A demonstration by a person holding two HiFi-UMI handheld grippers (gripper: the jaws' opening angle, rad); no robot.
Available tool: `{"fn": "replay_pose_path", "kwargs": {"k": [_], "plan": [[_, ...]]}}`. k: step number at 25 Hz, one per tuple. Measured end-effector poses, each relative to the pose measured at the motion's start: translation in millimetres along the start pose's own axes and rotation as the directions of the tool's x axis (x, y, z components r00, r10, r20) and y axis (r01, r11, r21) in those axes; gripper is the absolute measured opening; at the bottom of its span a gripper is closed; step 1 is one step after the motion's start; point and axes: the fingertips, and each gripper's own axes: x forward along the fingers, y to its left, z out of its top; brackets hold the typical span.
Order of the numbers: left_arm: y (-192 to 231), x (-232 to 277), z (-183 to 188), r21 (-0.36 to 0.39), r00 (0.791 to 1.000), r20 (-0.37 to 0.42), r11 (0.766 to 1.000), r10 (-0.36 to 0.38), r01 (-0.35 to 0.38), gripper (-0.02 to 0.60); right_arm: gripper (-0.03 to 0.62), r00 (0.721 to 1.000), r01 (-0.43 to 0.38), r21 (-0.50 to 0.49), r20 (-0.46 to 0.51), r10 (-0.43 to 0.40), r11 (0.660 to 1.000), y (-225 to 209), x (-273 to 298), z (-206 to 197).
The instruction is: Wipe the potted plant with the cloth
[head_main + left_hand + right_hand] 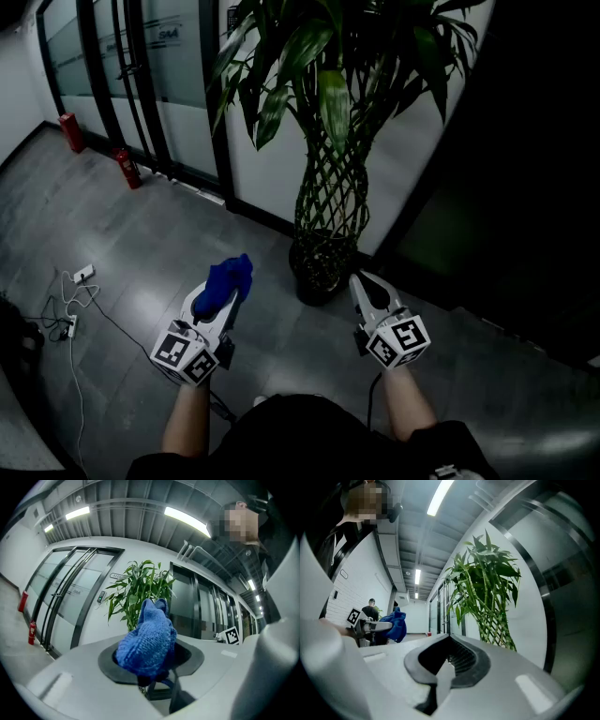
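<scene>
Before the person's knees, on the grey floor (141, 234), the left gripper (227, 296) has its jaws closed on the blue cloth (230, 277), which bunches up over the tips (the left gripper view shows the knitted wad (147, 639) filling the gap between the dark pads). The right gripper (364, 284) has its jaws pressed together with nothing between them and points at the dark pot (317, 270). Both are held low and short of the potted plant (330, 141), whose braided stems rise from the pot beside a glass wall. Two red fire extinguishers (128, 169) stand farther left along that wall.
</scene>
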Motion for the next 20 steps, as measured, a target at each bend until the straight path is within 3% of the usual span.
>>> {"fn": "replay_pose_path", "kwargs": {"k": [7,11,16,20], "plan": [[0.5,3.0,11.0,-0.022,0.998,-0.015,0.998,-0.066,0.066,0.155,0.003,0.999,-0.040,-0.055,-0.015,0.039,0.998,35.6,30.6,13.9],[3.9,20.9,11.5,-0.023,0.996,-0.011,0.996,-0.092,0.092,0.155,0.003,0.999,-0.050,-0.052,-0.003,0.050,0.997,28.4,46.5,14.9],[4.6,68.2,26.5,0.067,0.996,0.022,0.994,-0.092,0.090,0.155,0.003,0.994,-0.101,-0.059,0.027,0.103,0.993,-10.2,79.9,23.0],[-8.4,117.2,64.3,0.183,0.993,0.066,0.979,-0.099,0.085,0.155,0.003,0.983,-0.160,-0.082,0.075,0.166,0.984,-42.3,101.8,47.6]]}}
